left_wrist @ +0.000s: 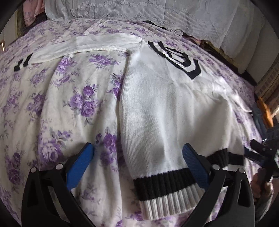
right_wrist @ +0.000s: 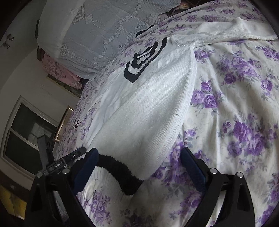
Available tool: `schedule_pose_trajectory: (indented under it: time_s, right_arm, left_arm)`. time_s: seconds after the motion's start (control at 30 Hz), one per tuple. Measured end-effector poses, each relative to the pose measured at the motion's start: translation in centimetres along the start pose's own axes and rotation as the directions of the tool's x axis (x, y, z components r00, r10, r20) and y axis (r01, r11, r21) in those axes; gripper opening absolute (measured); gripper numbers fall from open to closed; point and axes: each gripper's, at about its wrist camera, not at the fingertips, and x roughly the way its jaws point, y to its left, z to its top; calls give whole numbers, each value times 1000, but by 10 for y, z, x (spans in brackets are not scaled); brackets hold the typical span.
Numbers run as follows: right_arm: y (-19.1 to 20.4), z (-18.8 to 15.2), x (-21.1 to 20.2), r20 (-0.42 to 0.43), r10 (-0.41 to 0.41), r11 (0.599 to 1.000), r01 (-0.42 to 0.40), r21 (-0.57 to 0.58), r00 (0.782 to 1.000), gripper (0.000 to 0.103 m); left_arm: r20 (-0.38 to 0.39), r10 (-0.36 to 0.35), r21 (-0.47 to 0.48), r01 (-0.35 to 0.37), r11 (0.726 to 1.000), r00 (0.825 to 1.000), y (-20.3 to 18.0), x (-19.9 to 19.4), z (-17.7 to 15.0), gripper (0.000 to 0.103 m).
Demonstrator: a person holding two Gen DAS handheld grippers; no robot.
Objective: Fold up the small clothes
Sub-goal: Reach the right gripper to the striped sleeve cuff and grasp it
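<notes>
A white knit sweater (left_wrist: 165,104) with a black and white V-neck collar (left_wrist: 176,57) lies flat on the floral bedspread. Its black and white ribbed hem (left_wrist: 167,190) is nearest me. One sleeve (left_wrist: 87,45) stretches out to the left. My left gripper (left_wrist: 138,157) is open, its blue fingers (left_wrist: 82,162) straddling the hem's left corner, just above it. My right gripper (right_wrist: 137,160) is open over the sweater (right_wrist: 148,104), with the black hem band (right_wrist: 120,176) between its fingers (right_wrist: 193,167). The right gripper also shows at the left wrist view's right edge (left_wrist: 261,153).
The purple floral bedspread (left_wrist: 61,104) covers the bed. A lace-covered pillow (left_wrist: 139,10) lies at the head; it also shows in the right wrist view (right_wrist: 90,35). A window (right_wrist: 22,131) and a wall are beyond the bed's edge.
</notes>
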Motion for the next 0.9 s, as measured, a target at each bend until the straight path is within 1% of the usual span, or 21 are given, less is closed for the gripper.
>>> schedule_pose_trajectory:
  time_s: [0.07, 0.13, 0.17, 0.2, 0.23, 0.27, 0.33, 0.43, 0.53, 0.6, 0.63, 0.67, 0.7, 0.73, 0.77, 0.8, 0.83, 0.87, 0.9]
  right_arm:
    - [0, 5, 10, -12, 2, 1000, -2, 20, 1000, 62]
    - [1, 8, 19, -26, -9, 1000, 9, 14, 1000, 59]
    - [3, 8, 21, -30, -13, 1000, 13, 2, 999, 53]
    - [5, 8, 20, -30, -10, 1000, 9, -9, 1000, 30]
    - [5, 7, 18, -33, 11, 1000, -11, -11, 999, 19]
    - [2, 7, 15, -32, 33, 999, -33, 6, 999, 12]
    - [-4, 5, 6, -14, 41, 999, -40, 30, 999, 11]
    - [-11, 0, -15, 7, -1, 1000, 1, 14, 1000, 11]
    - [-25, -6, -30, -11, -45, 999, 45, 14, 999, 11]
    - [-35, -10, -27, -46, -78, 997, 79, 18, 996, 11]
    - [-37, -12, -25, -58, -81, 996, 83, 18, 995, 11]
    - [-36, -11, -25, -58, -83, 996, 84, 18, 995, 14]
    - [-35, -11, -26, -56, -78, 997, 79, 23, 995, 27]
    - [-32, -9, -26, -63, -62, 998, 63, 23, 996, 34]
    - [-27, -8, -23, -70, -54, 999, 54, -4, 996, 40]
    - [-20, -9, -20, -77, -92, 995, 88, -55, 993, 33]
    - [-15, -12, -16, -85, -148, 984, 139, -110, 985, 28]
    - [-13, -16, -15, -86, -178, 976, 164, -144, 980, 25]
    - [-14, -16, -16, -92, -184, 974, 168, -152, 979, 23]
  left_arm:
    - [7, -77, -51, 77, 996, 997, 6, -5, 0, 99]
    - [11, -146, -93, 146, 985, 989, 11, -8, 0, 98]
    - [10, -177, -106, 177, 978, 984, 12, -9, 0, 97]
    - [5, -217, -118, 216, 969, 976, 13, -9, 0, 95]
    - [-5, -249, -125, 246, 961, 969, 12, -9, 0, 84]
    - [-27, -270, -127, 265, 956, 962, 10, -6, -1, 72]
    - [-57, -245, -119, 237, 964, 968, 8, 0, -4, 70]
    - [-83, -230, -85, 223, 971, 970, 0, 3, -11, 69]
    - [-94, -224, -48, 220, 974, 970, -8, 3, -18, 69]
    - [-92, -188, -22, 186, 982, 978, -11, 7, -21, 68]
    - [-88, -167, -16, 166, 986, 982, -10, 6, -23, 59]
    - [-88, -161, -12, 161, 987, 983, -11, 6, -23, 51]
    - [-88, -173, -18, 172, 985, 981, -10, 5, -23, 45]
    - [-88, -183, -27, 181, 983, 979, -7, 3, -23, 35]
    - [-91, -191, -33, 189, 982, 977, -5, 2, -24, 31]
    - [-93, -188, -32, 186, 982, 978, -4, 3, -25, 29]
    - [-97, -182, -27, 180, 983, 978, -4, 3, -26, 27]
    - [-99, -169, -16, 168, 986, 981, -3, 2, -28, 25]
    - [-100, -150, -2, 151, 989, 984, -3, 1, -30, 25]
